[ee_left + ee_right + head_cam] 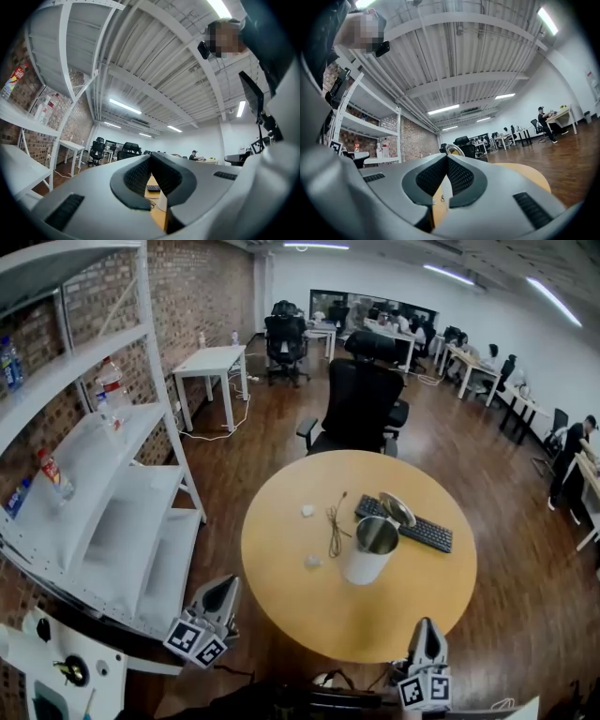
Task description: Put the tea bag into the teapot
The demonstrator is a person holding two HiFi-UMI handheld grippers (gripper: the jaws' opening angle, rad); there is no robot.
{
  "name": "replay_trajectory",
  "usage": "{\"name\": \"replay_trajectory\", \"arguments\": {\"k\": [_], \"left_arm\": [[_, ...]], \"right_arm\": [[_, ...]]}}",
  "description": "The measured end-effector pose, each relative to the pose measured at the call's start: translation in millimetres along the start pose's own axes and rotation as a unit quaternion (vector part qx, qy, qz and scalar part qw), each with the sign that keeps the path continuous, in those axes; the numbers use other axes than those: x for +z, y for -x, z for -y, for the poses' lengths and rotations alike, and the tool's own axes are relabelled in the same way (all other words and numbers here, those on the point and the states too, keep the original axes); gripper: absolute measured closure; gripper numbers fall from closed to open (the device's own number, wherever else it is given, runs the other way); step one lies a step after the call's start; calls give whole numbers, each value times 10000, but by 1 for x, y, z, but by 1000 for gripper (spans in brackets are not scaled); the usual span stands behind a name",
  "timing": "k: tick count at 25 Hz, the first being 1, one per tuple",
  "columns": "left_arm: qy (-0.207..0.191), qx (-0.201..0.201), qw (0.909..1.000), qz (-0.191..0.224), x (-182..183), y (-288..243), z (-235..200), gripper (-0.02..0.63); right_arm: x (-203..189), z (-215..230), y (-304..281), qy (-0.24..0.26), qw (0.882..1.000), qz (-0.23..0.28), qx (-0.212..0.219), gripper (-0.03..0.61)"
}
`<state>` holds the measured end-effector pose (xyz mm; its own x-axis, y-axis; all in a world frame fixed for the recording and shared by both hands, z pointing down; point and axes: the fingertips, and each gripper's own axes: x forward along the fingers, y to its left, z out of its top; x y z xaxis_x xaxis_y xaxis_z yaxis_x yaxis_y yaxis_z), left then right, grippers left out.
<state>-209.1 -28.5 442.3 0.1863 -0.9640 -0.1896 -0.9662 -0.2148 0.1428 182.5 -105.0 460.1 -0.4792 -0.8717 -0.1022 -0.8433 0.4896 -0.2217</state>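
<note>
A pale cylindrical teapot [372,549] with its metal lid flipped open stands near the middle of the round wooden table [309,601]. Two small white tea bags lie left of it, one [307,511] farther back and one [313,562] nearer the pot. My left gripper [228,583] hangs off the table's front left edge, shut and empty. My right gripper [427,622] is held at the front right edge, also shut with nothing in it. In the left gripper view the jaws [151,155] meet, with the teapot [161,201] behind them. The right gripper [446,156] shows its jaws closed too.
A black keyboard [405,523] lies behind the teapot and a thin dark cable [335,526] lies to its left. A black office chair [361,404] stands at the table's far side. White shelving [103,512] with bottles fills the left.
</note>
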Motion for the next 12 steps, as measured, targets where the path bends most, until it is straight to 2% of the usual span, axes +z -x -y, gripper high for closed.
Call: {"name": "replay_trajectory", "arguments": {"k": [6,12], "left_arm": [[-33,63,10000,-20,-10,-40,28,614],[-52,-115,9999,-86,-15,-78,46,614]], "right_arm": [[11,34,-29,56,9991,47,415,569],[35,58,-44,4,9990,253,358,569]]}}
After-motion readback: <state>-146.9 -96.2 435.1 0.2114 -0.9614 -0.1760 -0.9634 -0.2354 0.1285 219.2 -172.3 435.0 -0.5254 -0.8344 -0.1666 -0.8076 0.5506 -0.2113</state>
